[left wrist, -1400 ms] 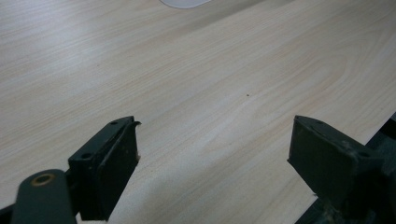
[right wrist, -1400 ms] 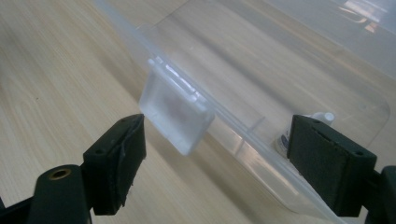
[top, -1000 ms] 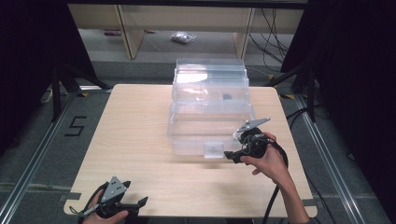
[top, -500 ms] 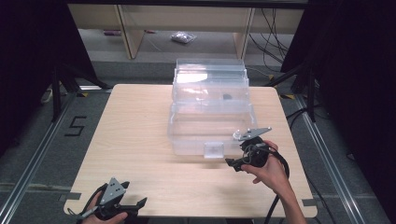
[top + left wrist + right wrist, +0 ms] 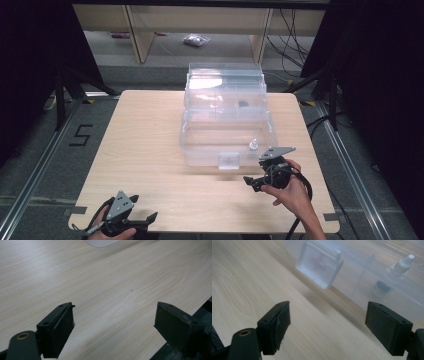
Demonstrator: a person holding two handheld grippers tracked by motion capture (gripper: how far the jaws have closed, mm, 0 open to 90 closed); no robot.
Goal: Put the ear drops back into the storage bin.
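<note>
A clear plastic box (image 5: 200,150) stands mid-table with its lid (image 5: 225,82) raised behind it and a latch (image 5: 227,161) hanging on its front wall. A small white-capped bottle (image 5: 253,145) stands inside, near the front right corner. My right gripper (image 5: 253,184) hovers just in front of that corner, open and empty. In the right gripper view its jaws frame the latch (image 5: 320,265), with the bottle (image 5: 403,263) behind the clear wall. My left gripper (image 5: 147,222) rests at the near left edge, open with nothing in it; the left gripper view shows bare wood between its fingertips (image 5: 60,322).
The wooden table (image 5: 145,140) has bare room left of the box and along the front. A small dark item (image 5: 243,104) lies in the box's rear section. Shelving legs and a plastic bag (image 5: 196,40) sit on the floor beyond. The near table edge (image 5: 200,307) is by the left gripper.
My right gripper has drawn back from the box's front right corner toward the near edge, leaving the bottle in sight. The left gripper has barely shifted.
</note>
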